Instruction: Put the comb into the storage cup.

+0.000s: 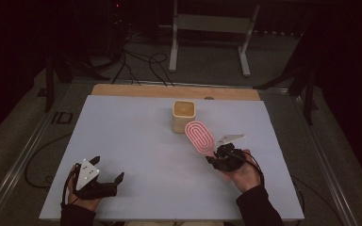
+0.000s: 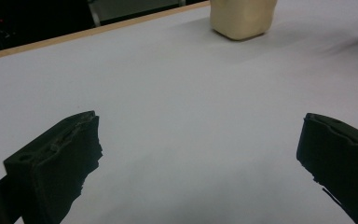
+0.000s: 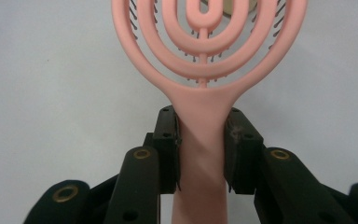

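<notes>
Table (image 1: 136, 141), white-topped, carries a cream cup (image 1: 184, 116) near its far edge. Right gripper (image 3: 201, 149) clamps its jaws on the handle of a pink hairbrush (image 3: 205, 70), head raised toward the cup, likely for dropping in. Its oval head has looped open ribs and dark bristles. Left gripper (image 2: 200, 154) rests idle, jaws wide, holding nothing.

Your brush (image 3: 204, 70) is salmon pink, its head a pattern of nested oval loops with dark bristles behind. The cup (image 1: 184, 116) is pale cream-yellow. Both grippers, left (image 1: 107, 175) and right (image 3: 201, 154), are black, the right with brass-coloured rivets. The table (image 1: 136, 155) is pale grey-white, edged in light wood at the far side.
</notes>
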Demonstrator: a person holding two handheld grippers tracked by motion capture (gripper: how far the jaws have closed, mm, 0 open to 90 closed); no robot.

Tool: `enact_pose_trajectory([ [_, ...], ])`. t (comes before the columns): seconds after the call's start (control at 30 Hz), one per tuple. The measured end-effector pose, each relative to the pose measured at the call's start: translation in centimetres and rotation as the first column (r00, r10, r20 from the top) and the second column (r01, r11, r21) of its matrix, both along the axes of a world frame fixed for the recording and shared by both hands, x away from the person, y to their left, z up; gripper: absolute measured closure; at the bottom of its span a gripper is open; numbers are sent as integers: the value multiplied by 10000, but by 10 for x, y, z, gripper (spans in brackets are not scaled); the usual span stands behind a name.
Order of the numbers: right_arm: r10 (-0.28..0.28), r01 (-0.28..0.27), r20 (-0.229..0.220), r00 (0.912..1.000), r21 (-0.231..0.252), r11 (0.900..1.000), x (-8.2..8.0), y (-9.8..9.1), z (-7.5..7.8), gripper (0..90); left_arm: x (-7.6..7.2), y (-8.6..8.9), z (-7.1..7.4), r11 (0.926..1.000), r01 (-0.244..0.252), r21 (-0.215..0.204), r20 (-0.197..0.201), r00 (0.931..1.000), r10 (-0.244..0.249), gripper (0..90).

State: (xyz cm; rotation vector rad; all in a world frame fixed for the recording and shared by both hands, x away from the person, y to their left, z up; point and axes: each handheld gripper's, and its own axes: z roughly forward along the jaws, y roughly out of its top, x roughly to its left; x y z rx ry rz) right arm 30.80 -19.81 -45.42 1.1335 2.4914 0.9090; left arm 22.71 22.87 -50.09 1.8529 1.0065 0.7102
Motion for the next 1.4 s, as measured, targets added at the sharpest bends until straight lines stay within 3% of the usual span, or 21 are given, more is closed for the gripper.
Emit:
enact_pose_trajectory([
  [0.2,-193,185,178,9997,455,9988,-2,-7,1,697,1,-1,-1,10000,-12,37,-26,10000,12,0],
  [0.43,-318,291,455,9985,590,9978,-2,-10,5,697,1,-2,-2,9999,-8,106,-82,10000,9,0],
  [0.63,-245,216,512,9984,578,9981,-2,-2,-2,697,0,-2,1,9999,-124,-75,-111,9999,123,0],
  [0.7,-186,152,552,9983,609,9980,-2,0,-4,697,-1,-5,3,9995,-98,-306,-69,9999,96,0],
  [0.97,-155,87,871,9961,789,9968,-3,3,-4,697,5,-24,17,9997,137,-199,-62,9999,-139,0],
  [1.17,-449,302,1308,9904,1126,9932,-7,-3,1,697,16,-42,28,9966,347,-741,-216,9991,-364,0],
  [1.4,-559,364,1495,9872,1301,9908,-7,-3,3,697,27,-67,46,9948,772,-660,-58,9970,-778,0],
])
